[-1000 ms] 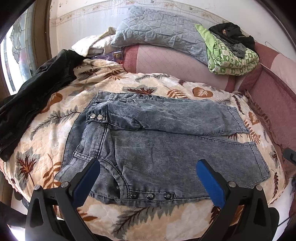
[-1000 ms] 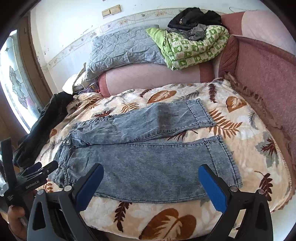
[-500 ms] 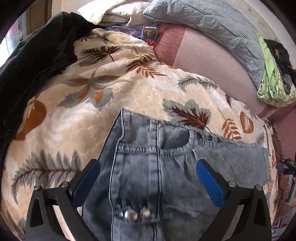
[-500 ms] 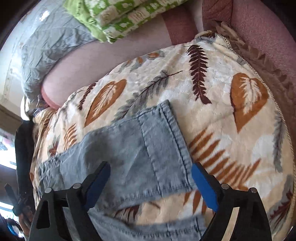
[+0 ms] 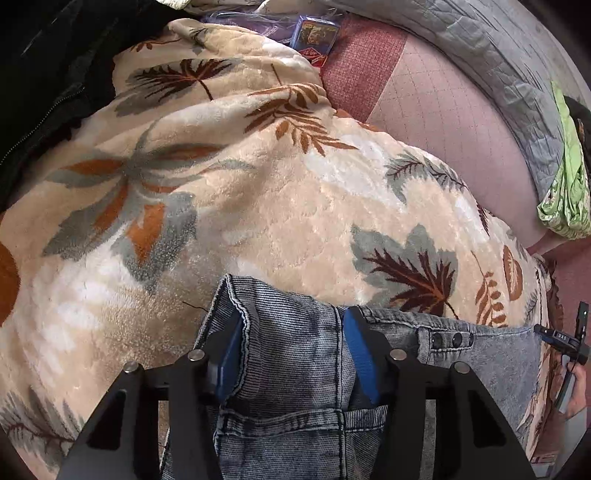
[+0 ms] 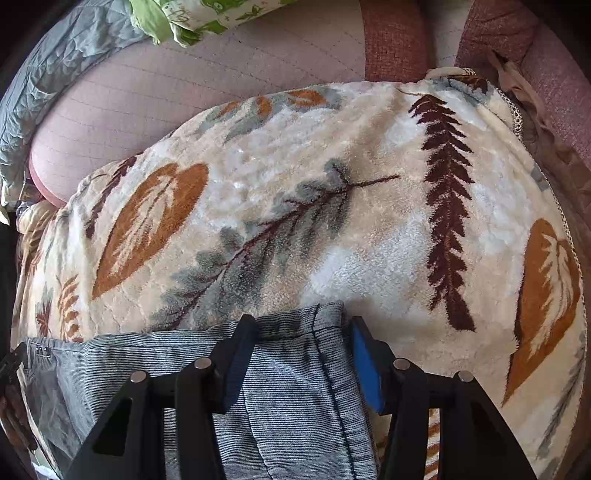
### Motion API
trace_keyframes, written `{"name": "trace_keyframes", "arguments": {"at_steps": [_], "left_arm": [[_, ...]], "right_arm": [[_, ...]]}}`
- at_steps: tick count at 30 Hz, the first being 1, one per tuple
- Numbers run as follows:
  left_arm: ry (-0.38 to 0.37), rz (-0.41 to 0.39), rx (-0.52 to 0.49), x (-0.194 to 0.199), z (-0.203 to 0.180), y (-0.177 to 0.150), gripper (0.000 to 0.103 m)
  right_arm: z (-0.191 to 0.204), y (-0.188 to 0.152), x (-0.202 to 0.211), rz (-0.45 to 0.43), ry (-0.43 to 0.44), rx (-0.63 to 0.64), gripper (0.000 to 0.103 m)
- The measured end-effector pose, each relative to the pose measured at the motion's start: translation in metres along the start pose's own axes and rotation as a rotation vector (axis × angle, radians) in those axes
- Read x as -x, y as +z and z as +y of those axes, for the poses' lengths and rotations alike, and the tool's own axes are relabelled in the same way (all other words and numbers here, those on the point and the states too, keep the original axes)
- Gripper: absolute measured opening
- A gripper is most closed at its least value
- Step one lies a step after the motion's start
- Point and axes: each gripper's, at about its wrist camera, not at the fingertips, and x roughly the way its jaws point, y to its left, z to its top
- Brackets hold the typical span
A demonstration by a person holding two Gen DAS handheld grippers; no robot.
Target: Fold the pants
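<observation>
We see one leaf-patterned blanket filling most of both views, cream with brown, orange and grey leaves, spread over the bed. Behind it, toward twelve o'clock, runs one pink quilted bolster, with one grey quilted cover lying along its top at about one o'clock in the left wrist view. One black jacket lies at ten o'clock there, at the blanket's edge.

We count one pair of pants, grey-blue washed denim, lying on the blanket at six o'clock in both views. Its long axis runs across the bed from nine to three o'clock: the waistband end sits at the left gripper, and the leg hem sits at the right gripper.

One folded green-and-white cloth rests at twelve o'clock in the right wrist view, on the bolster. One small blue box sits at twelve o'clock in the left wrist view, between blanket and bolster.

We hold two grippers. The left gripper has its blue pads drawn in close on either side of the waistband corner, which bunches up between them. The right gripper has its pads likewise narrowed around the leg hem, with the denim pinched between them.
</observation>
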Motion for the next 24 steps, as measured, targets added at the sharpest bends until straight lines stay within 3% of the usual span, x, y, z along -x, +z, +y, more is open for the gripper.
{"name": "trace_keyframes", "arguments": {"at_steps": [3, 5, 6, 7, 10, 16, 20, 24], "left_arm": [[-0.002, -0.001, 0.004, -0.002, 0.0, 0.003, 0.053], [0.025, 0.005, -0.016, -0.006, -0.003, 0.004, 0.035], [0.049, 0.011, -0.016, -0.008, -0.003, 0.005, 0.015], [0.066, 0.017, -0.007, -0.011, -0.001, 0.007, 0.007], [0.067, 0.007, -0.006, -0.004, -0.002, 0.007, 0.003], [0.012, -0.126, -0.067, 0.062, -0.023, -0.012, 0.003], [-0.061, -0.234, -0.132, 0.134, -0.036, -0.048, 0.003], [-0.122, -0.307, -0.178, 0.199, -0.031, -0.104, 0.003]], "right_arm": [[0.0, 0.001, 0.0, 0.001, -0.001, 0.008, 0.051], [0.0, 0.0, -0.001, 0.001, -0.003, 0.01, 0.048], [0.0, 0.0, -0.001, -0.003, -0.007, 0.008, 0.042], [0.001, 0.0, 0.0, -0.009, -0.018, 0.006, 0.032], [0.006, -0.001, 0.006, -0.032, -0.028, 0.009, 0.02], [0.002, -0.016, 0.07, -0.16, 0.012, -0.018, 0.019], [-0.002, -0.05, 0.137, -0.264, 0.065, -0.002, 0.019], [-0.017, -0.111, 0.198, -0.34, 0.114, 0.014, 0.019]]}}
